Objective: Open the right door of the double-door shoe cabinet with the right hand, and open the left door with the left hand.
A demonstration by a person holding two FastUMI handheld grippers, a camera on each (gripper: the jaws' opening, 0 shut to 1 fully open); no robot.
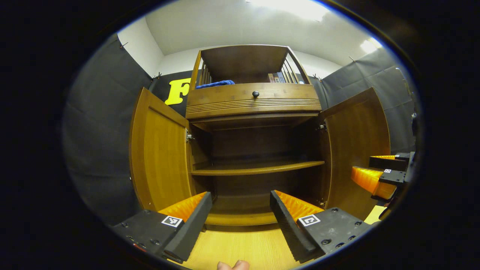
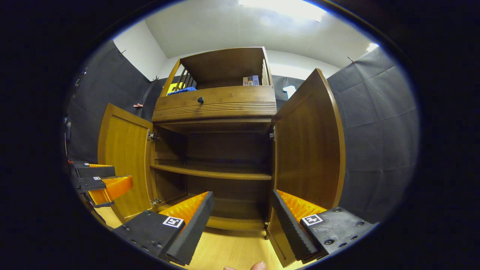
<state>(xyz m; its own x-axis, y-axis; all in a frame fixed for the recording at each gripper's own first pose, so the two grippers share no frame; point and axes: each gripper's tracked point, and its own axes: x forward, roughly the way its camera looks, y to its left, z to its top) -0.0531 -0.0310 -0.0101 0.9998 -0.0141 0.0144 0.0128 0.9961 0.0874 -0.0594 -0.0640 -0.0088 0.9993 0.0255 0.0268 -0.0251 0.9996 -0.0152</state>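
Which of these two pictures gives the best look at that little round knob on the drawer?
The left gripper view: the knob sits near the middle of the drawer front, facing the camera squarely. In the right gripper view the knob appears smaller and off to the left, seen at an angle.

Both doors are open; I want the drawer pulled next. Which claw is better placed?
Probably left: the drawer knob sits nearly straight ahead of the open left claw, but left of where the right claw points.

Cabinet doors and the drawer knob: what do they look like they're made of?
The left door and right door look like wood or bamboo with a glossy varnish: warm brown, fine vertical grain, light sheen. The drawer knob is small, round and dark, possibly metal or painted wood; too small to tell.
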